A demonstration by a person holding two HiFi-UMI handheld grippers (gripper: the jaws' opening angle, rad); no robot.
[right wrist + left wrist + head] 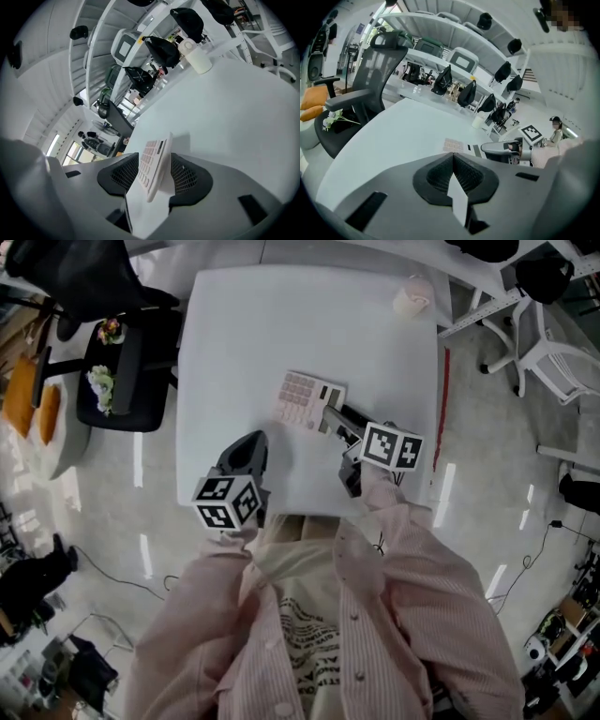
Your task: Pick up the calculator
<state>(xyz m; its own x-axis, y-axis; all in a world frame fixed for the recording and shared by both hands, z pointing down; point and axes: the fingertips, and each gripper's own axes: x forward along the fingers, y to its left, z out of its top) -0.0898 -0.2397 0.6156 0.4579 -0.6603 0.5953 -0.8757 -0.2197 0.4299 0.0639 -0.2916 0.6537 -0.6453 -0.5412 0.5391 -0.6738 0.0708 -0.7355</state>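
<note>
Right claw [157, 171] [330, 418]: jaws closed on the calculator [152, 166] [302, 399], gripping it by its near edge, one ribbed pad on each face. Keys face that view's left; the body stands tilted on edge between the pads. Calculator sits over the middle of the white table [281, 324]; cannot tell whether it is clear of the surface. Left claw [453, 176] [251, 442]: jaws pressed together, nothing between them, near the table's front edge, apart from the calculator. White cup [412, 296] [197, 56] at the far corner. Black office chair [127, 371] [379, 70] beside the table's left side.
</note>
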